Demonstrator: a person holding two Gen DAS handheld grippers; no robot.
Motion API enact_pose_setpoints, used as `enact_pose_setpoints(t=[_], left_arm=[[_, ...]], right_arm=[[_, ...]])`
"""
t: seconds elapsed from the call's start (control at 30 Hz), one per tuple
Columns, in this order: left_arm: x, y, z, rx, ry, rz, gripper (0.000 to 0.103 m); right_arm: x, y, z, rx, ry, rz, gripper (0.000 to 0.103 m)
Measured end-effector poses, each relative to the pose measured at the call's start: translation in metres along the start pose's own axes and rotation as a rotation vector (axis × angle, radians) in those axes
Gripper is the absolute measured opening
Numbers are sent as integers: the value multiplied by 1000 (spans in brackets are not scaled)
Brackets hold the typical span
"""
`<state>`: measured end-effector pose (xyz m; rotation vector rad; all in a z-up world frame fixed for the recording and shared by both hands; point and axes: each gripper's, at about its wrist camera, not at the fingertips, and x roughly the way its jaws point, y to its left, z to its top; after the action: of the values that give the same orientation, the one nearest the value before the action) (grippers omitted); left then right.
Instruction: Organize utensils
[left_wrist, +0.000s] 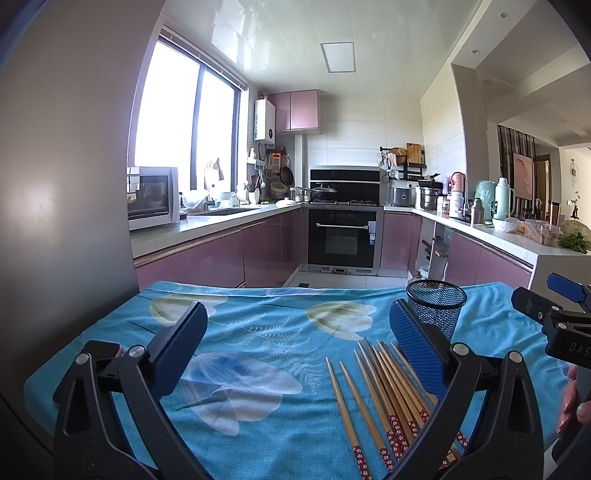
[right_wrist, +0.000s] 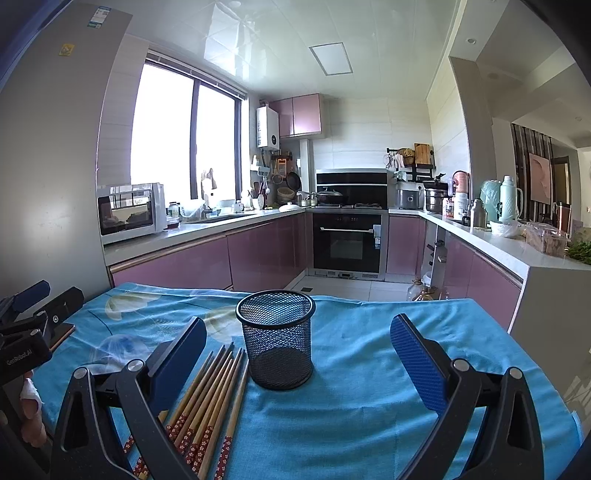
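Left tongs (left_wrist: 297, 343) and right tongs (right_wrist: 299, 350), both spread apart and empty, above chopsticks (right_wrist: 210, 402) lying beside mesh holder (right_wrist: 277, 339) on table (right_wrist: 369, 387).

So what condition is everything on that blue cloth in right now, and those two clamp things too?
Mesh holder: upright, empty.
Chopsticks: loose bundle lying flat on the cloth beside the holder, none inside.
Blue cloth: spread over the table.
Left gripper: open, holding nothing.
Right gripper: open, holding nothing, facing the holder.
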<state>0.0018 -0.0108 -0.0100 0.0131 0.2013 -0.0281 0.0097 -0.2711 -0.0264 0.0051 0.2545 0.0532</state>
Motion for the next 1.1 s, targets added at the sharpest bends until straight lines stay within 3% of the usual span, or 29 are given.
enact_pose_setpoints(t=[0.37, 0.47, 0.63, 0.87, 1.0, 1.1], left_arm=[[9, 0, -2, 10, 45, -32, 97], [16, -1, -5, 35, 77, -39, 97], [37, -4, -14, 74, 189, -70, 96], [77, -11, -41, 147, 394, -127, 66], [99, -13, -58, 152, 479, -175, 57], [112, -16, -68, 154, 528, -206, 53]], right_arm=[[8, 1, 0, 6, 43, 38, 97], [16, 2, -3, 6, 97, 85, 97], [42, 11, -17, -15, 263, 151, 97], [81, 23, -39, -48, 476, 208, 66], [101, 27, -48, -41, 580, 238, 48], [111, 29, -52, -47, 617, 246, 47]])
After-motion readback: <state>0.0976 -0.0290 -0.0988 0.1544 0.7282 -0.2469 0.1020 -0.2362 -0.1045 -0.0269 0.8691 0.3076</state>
